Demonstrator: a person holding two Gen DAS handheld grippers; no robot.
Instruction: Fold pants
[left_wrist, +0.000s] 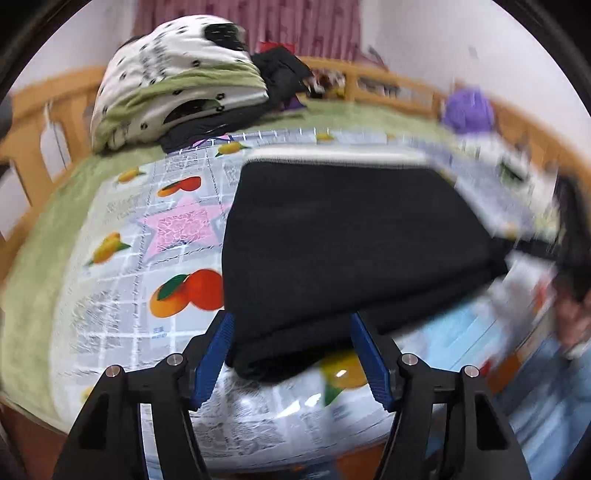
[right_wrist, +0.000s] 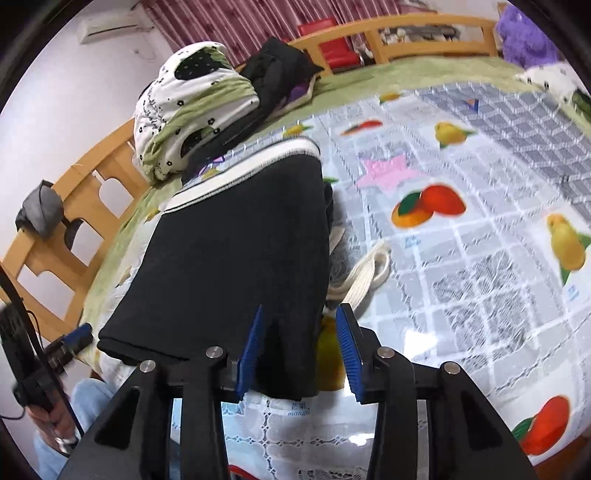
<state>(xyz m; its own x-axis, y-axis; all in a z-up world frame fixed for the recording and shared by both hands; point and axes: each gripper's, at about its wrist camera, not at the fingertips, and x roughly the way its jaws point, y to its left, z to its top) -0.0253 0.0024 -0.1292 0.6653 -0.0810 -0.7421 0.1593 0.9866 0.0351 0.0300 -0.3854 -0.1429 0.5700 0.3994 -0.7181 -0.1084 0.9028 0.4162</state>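
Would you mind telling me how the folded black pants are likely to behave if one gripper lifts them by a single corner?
The black pants look like soft knit in stacked layers, so they would probably sag and unfold. The white drawstring already trails loose and would likely dangle. On the glossy fruit-print cloth, a push may slide them rather than bunch them.

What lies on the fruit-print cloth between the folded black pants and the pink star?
Nothing in the left wrist view: bare fruit-print cloth runs from the folded black pants to the pink star. The right wrist view agrees.
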